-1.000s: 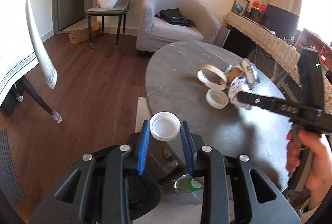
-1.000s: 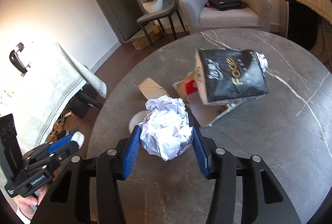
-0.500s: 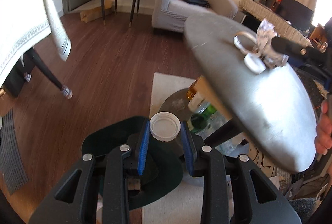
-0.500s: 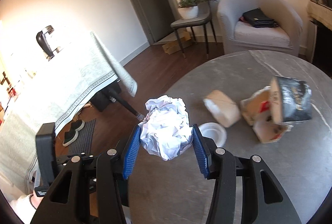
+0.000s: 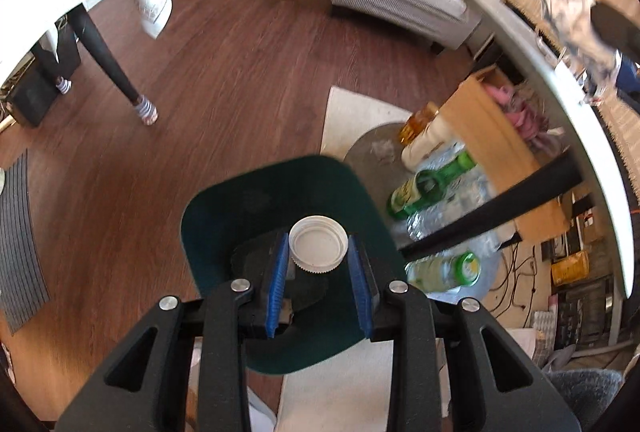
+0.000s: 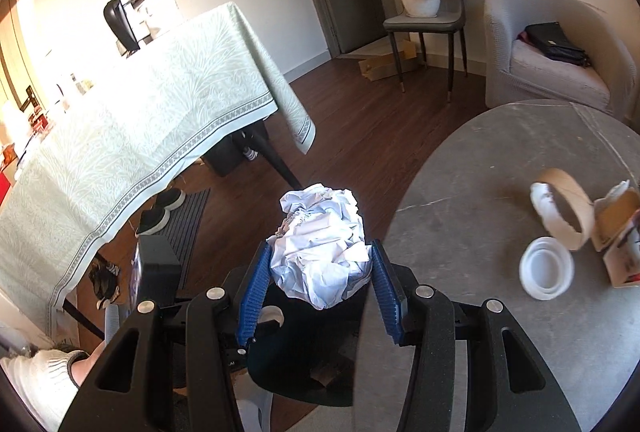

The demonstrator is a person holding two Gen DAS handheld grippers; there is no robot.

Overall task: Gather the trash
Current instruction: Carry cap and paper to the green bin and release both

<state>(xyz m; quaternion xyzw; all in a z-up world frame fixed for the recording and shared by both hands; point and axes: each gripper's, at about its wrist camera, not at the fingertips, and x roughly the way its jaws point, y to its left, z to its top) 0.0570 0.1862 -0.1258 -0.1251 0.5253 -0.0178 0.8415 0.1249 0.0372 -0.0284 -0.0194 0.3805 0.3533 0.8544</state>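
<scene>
Left gripper clamps a white plastic lid between its blue pads, held directly above the dark green trash bin on the wood floor. Right gripper grips a crumpled ball of white paper past the near-left edge of the round grey table. On the table, far right: a cardboard ring, another white lid, a torn carton.

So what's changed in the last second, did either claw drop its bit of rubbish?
No. The left gripper came off the round table and down over the dark green bin; the right gripper swung toward the table's edge. The white cap and crumpled paper remain clamped.
</scene>
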